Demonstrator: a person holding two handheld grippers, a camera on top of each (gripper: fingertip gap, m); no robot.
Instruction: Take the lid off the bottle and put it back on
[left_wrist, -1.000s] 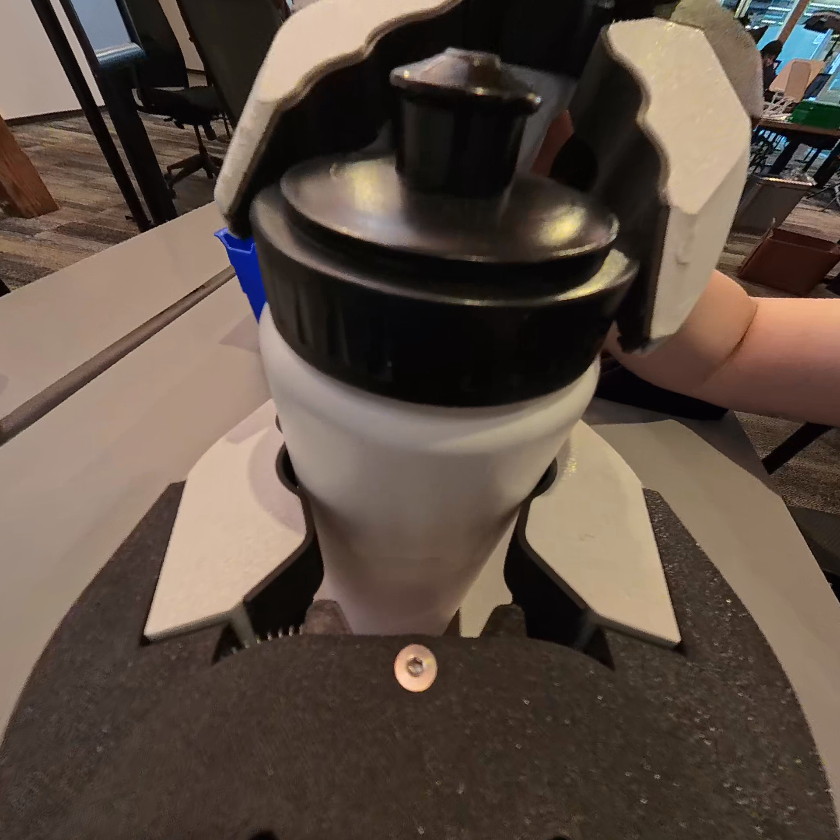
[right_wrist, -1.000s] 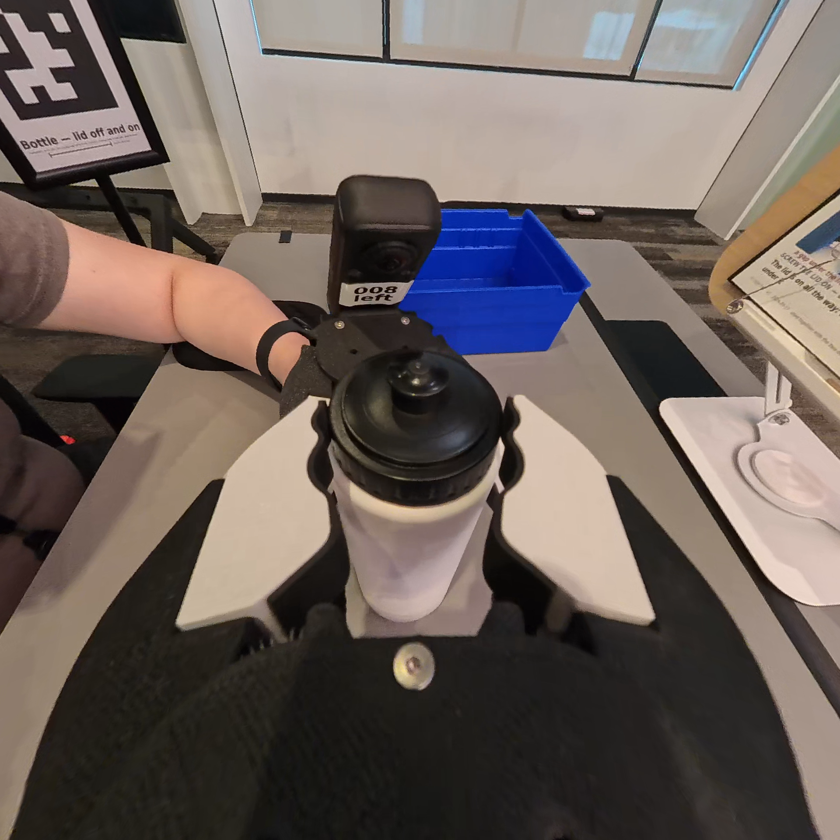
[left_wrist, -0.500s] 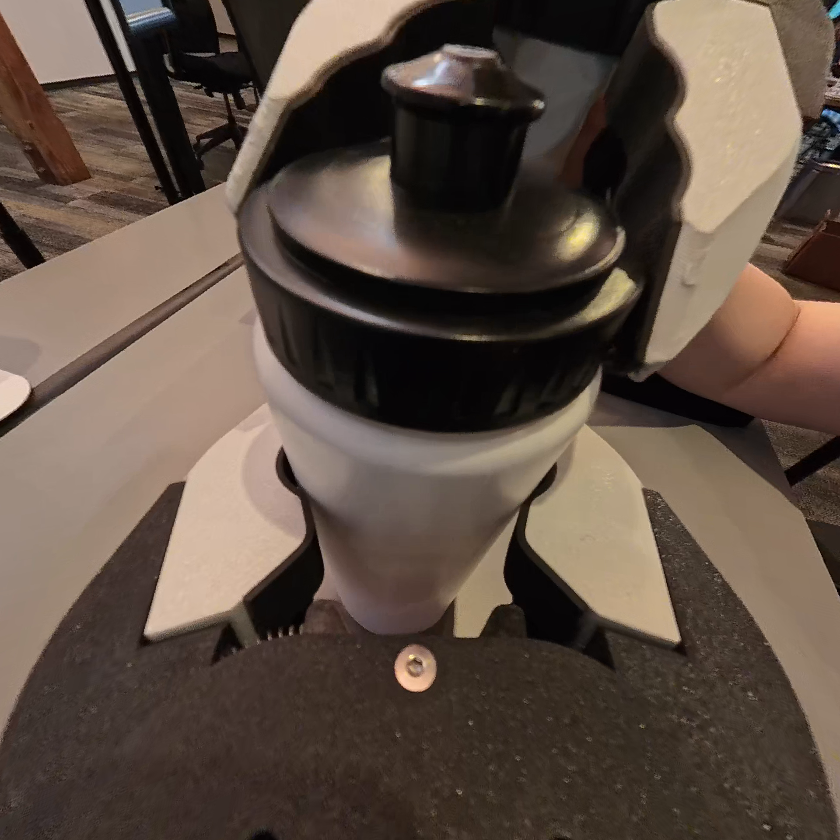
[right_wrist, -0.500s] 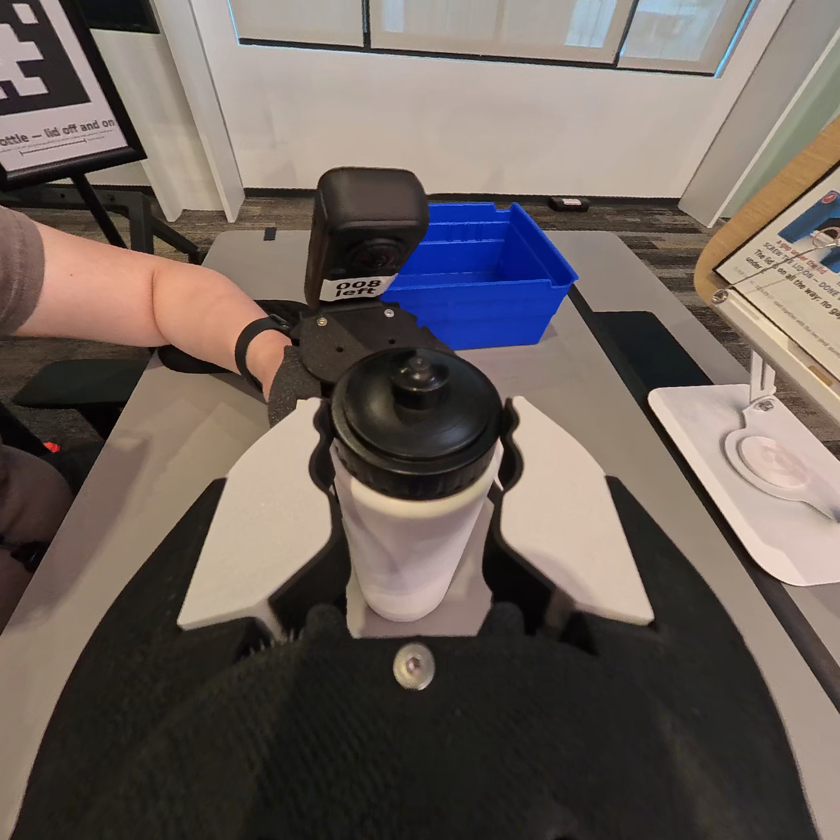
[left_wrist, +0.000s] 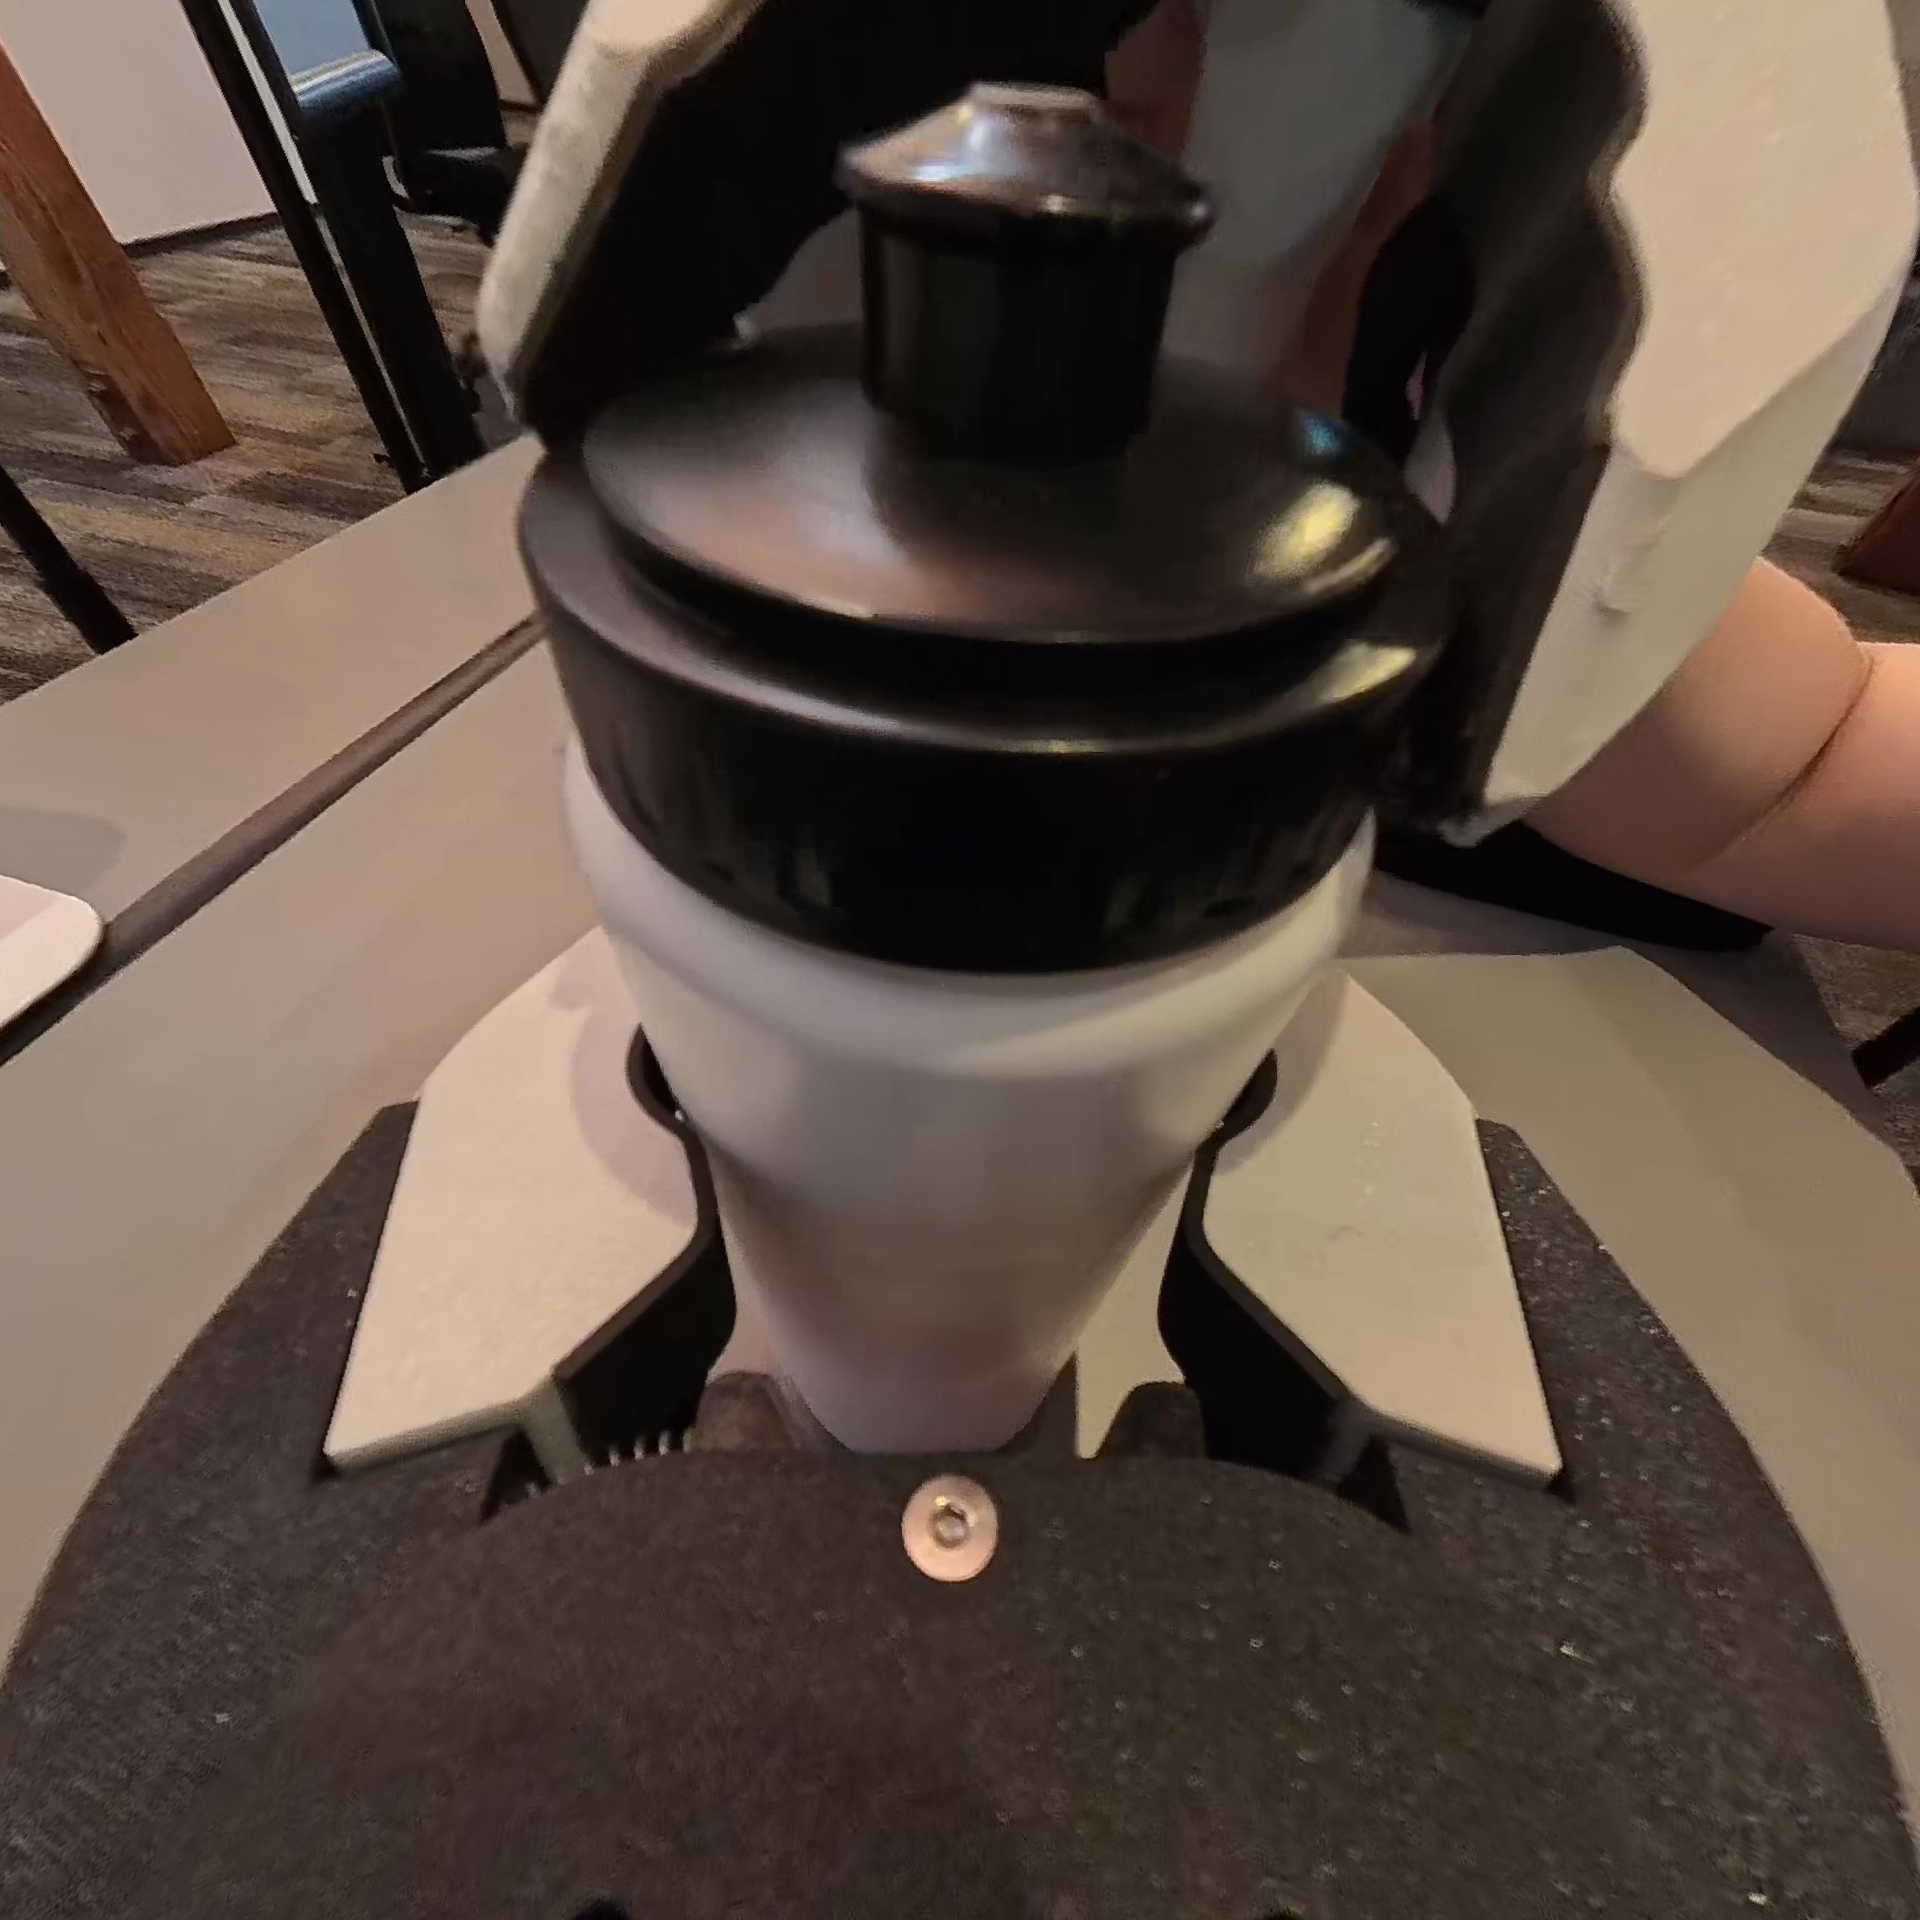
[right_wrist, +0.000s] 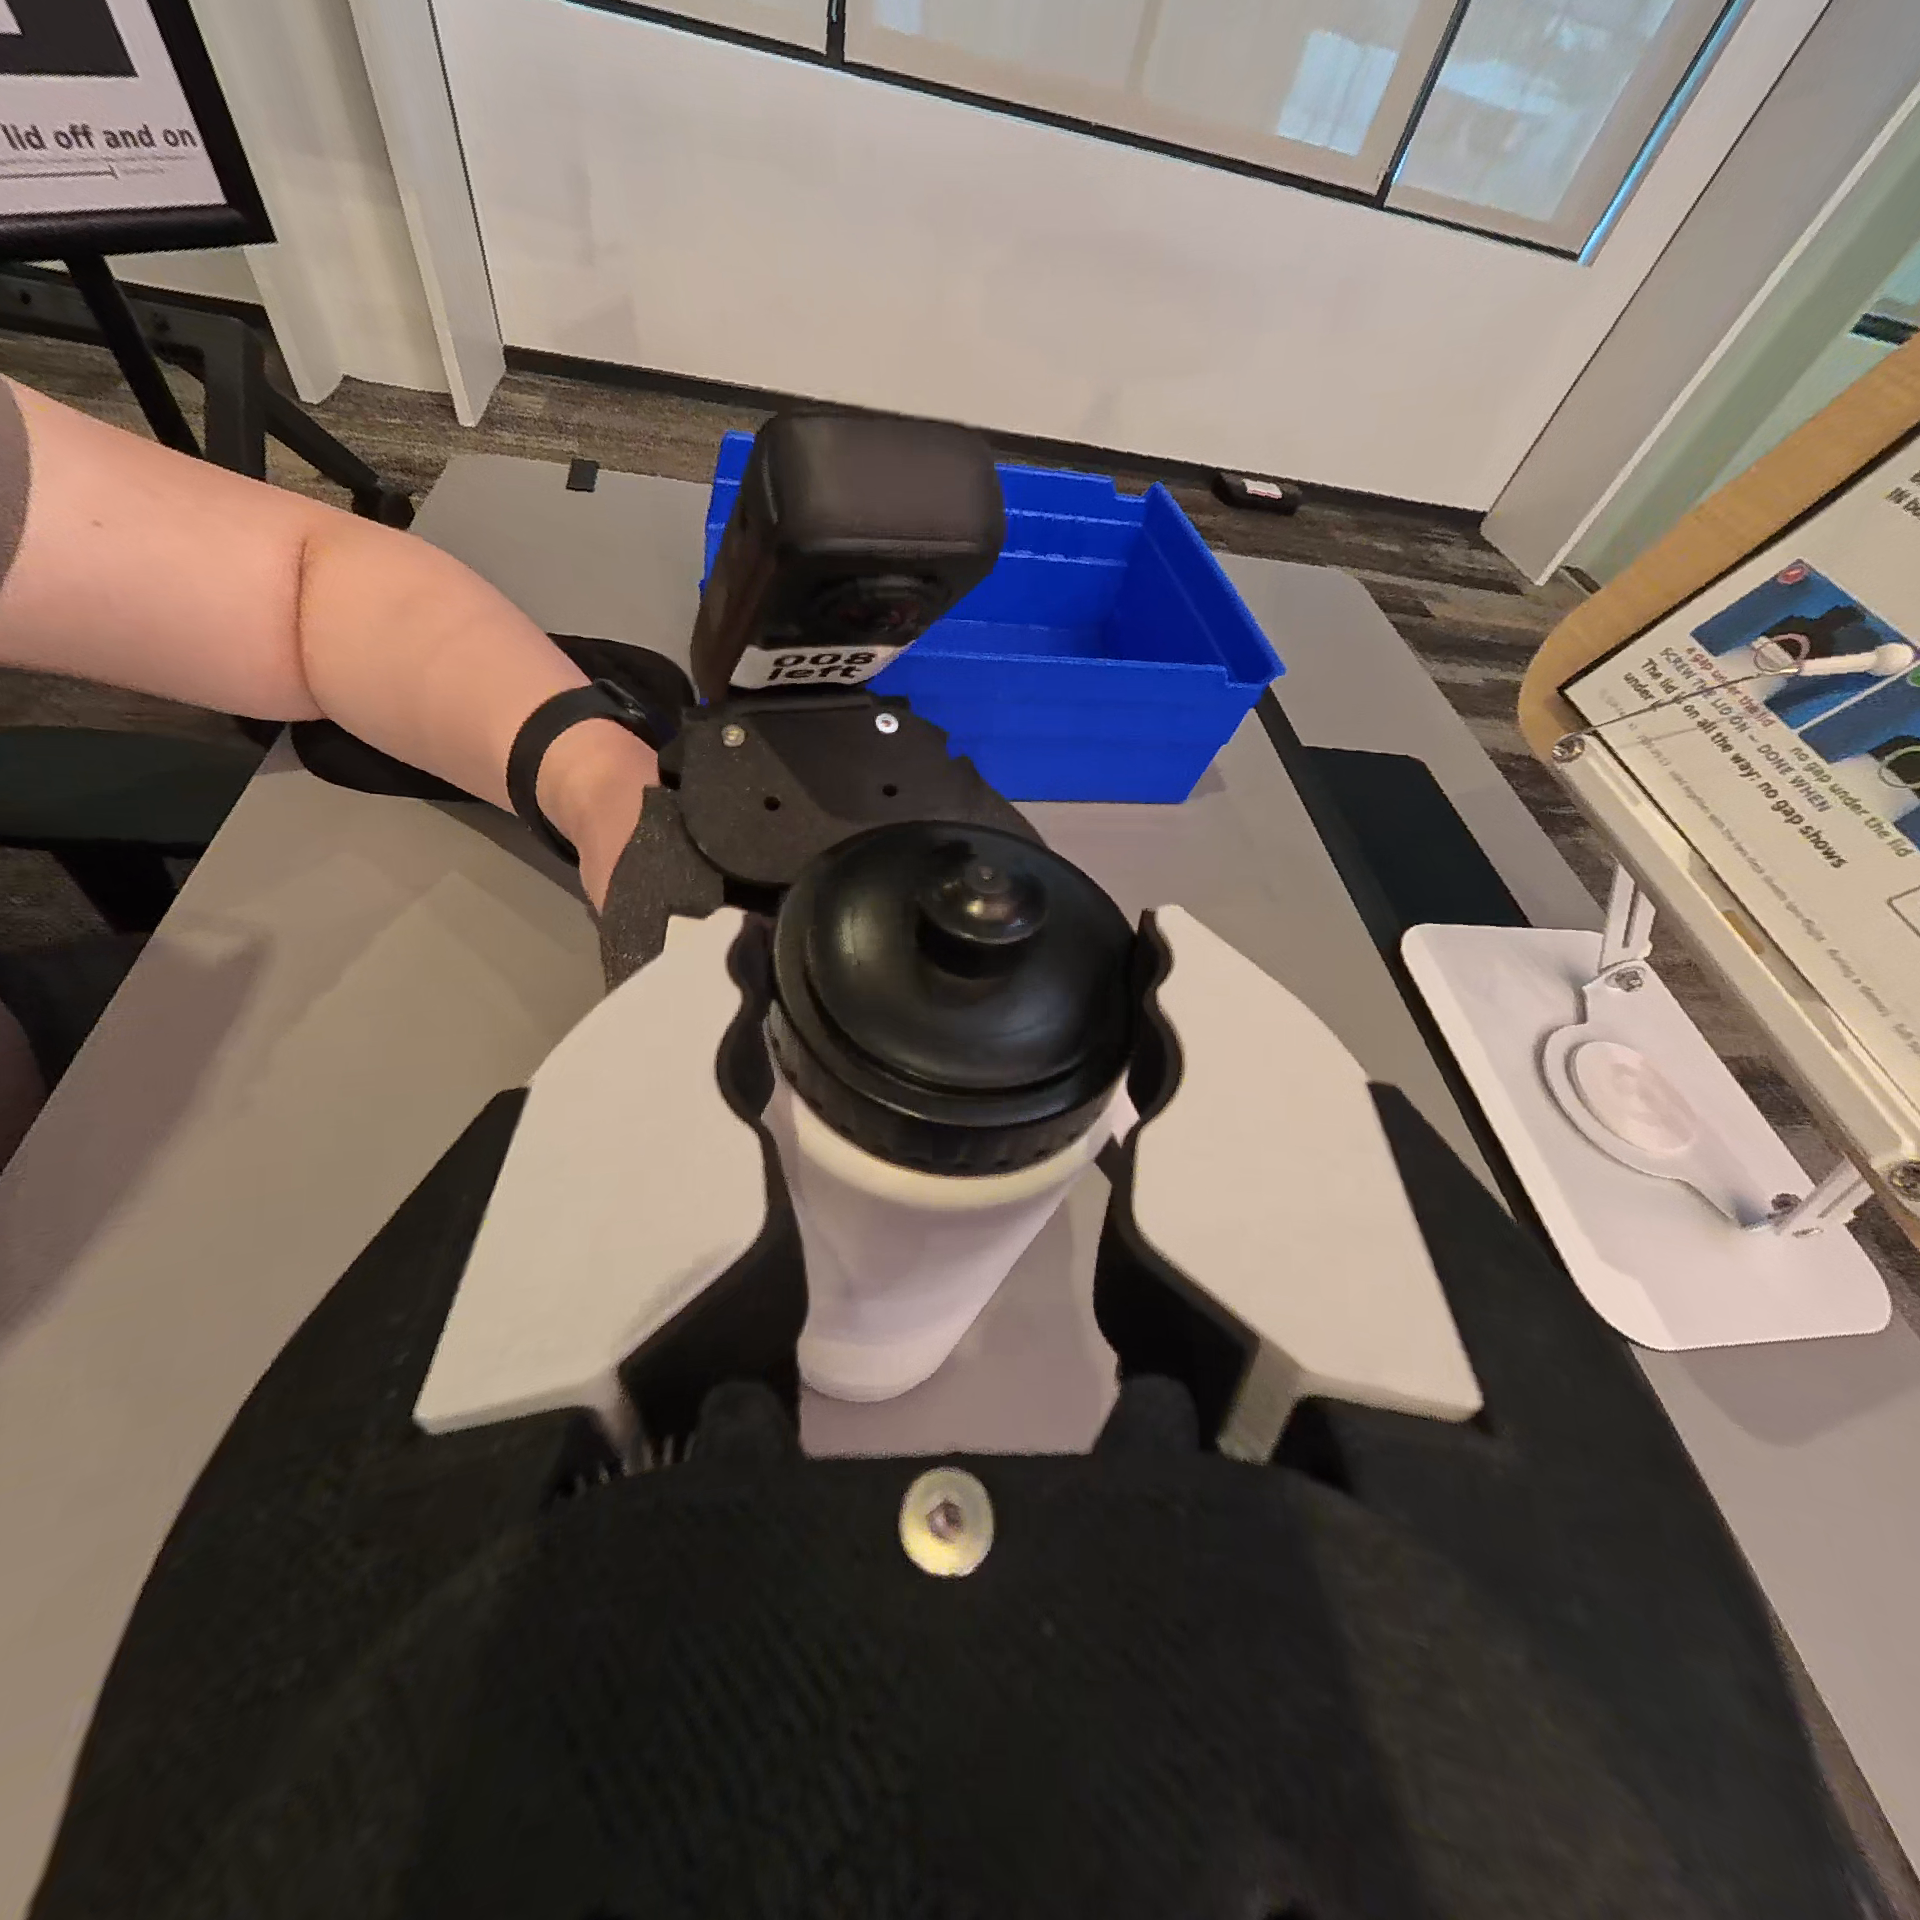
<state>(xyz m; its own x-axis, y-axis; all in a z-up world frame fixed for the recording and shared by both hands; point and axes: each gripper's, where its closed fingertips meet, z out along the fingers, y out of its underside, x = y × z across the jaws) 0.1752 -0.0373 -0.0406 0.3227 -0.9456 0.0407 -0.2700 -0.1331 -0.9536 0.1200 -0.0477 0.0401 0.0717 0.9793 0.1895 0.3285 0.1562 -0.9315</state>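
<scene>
White bottle (right_wrist: 902, 1262) leans a touch over the grey counter (right_wrist: 312, 1039), black ribbed lid (right_wrist: 951, 1023) seated on it, push-pull spout (left_wrist: 1023, 260) on top.

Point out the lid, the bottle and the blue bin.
lid (right_wrist: 935, 1049): right wrist view, on its domed black top.
bottle (left_wrist: 956, 1122): left wrist view, on its white body.
blue bin (right_wrist: 1091, 707): right wrist view, on its front wall.
</scene>
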